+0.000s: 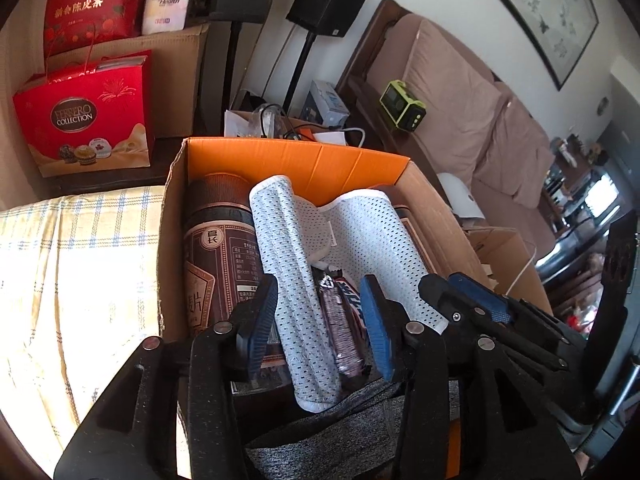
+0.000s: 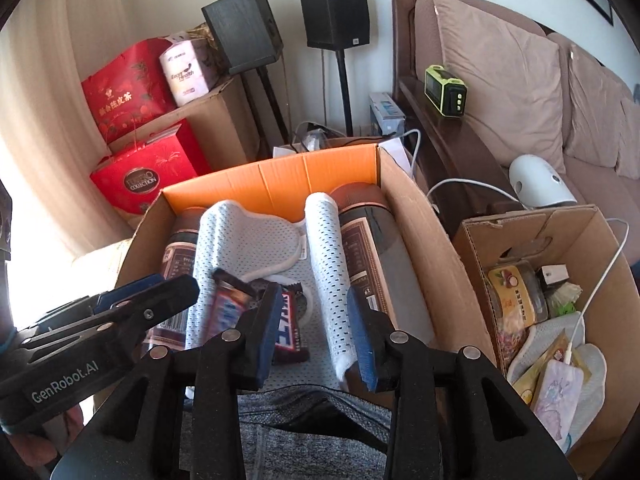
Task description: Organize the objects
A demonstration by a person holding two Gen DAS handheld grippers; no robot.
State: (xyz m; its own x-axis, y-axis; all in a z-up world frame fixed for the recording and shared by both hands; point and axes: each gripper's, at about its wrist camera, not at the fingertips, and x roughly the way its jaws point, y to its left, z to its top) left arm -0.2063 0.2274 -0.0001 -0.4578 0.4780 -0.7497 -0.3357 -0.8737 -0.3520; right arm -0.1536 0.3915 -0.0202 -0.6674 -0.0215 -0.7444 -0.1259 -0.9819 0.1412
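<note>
A cardboard box [image 1: 280, 156] with an orange inner flap holds two brown canisters [image 1: 216, 248] [image 2: 372, 248]. Between them lies a white mesh cloth [image 1: 288, 232] [image 2: 224, 236] with both sides folded up. Candy bars [image 1: 344, 320] [image 2: 290, 328] lie on the cloth. My left gripper [image 1: 318, 328] is open, straddling the cloth's left fold and the bars. My right gripper [image 2: 316, 332] is open too, with a bar and the right fold [image 2: 328, 264] between its fingers. Each gripper shows from the side in the other's view, the right gripper [image 1: 476, 300] and the left gripper [image 2: 152, 292].
Grey fabric [image 2: 312, 432] lies at the box's near end. A second open carton [image 2: 592, 240] on the right holds snacks and a white cable. Red gift bags [image 1: 84, 116], speakers on stands [image 2: 334, 12], a sofa [image 2: 500, 80] and a checked cushion [image 1: 72, 260] surround the box.
</note>
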